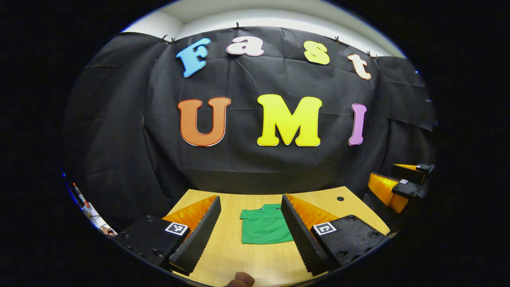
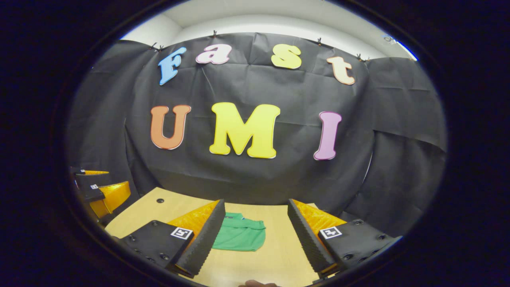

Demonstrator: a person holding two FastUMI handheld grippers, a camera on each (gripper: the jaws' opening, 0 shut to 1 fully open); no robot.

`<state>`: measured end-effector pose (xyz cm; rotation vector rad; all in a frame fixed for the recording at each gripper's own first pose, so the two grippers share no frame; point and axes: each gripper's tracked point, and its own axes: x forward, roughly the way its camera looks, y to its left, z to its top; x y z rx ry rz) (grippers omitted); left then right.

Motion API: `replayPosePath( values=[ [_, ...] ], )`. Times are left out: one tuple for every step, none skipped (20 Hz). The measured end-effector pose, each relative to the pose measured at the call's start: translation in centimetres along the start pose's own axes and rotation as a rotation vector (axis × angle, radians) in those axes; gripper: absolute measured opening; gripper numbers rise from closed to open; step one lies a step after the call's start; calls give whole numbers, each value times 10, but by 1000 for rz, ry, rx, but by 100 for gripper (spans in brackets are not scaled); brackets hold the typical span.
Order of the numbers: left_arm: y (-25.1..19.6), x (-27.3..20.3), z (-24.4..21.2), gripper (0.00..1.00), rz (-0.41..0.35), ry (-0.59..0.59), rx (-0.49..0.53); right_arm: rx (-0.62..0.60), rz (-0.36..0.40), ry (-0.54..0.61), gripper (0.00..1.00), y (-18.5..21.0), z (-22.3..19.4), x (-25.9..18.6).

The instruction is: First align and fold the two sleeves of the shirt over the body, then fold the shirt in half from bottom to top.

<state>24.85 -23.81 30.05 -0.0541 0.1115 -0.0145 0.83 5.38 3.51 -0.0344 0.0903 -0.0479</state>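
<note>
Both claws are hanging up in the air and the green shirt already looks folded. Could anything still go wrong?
Probably little. The green shirt lies as a loose folded bundle on the table, so a fold could spring open. The open left gripper and open right gripper hover near it; a careless dip might drag it askew.

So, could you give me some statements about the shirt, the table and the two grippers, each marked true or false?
1. The green shirt lies folded on the wooden table. True.
2. The left gripper is shut on the shirt. False: it is open and holds nothing.
3. The right gripper is open. True.
4. The shirt hangs over the table's edge. False: it lies wholly on the tabletop.
</note>
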Motion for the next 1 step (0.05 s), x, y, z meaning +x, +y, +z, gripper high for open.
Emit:
replayPosePath(
  values=[
    [0,0,-1,98,2,0,-1,-1,8,10,98,0,-5,-2]
  ],
)
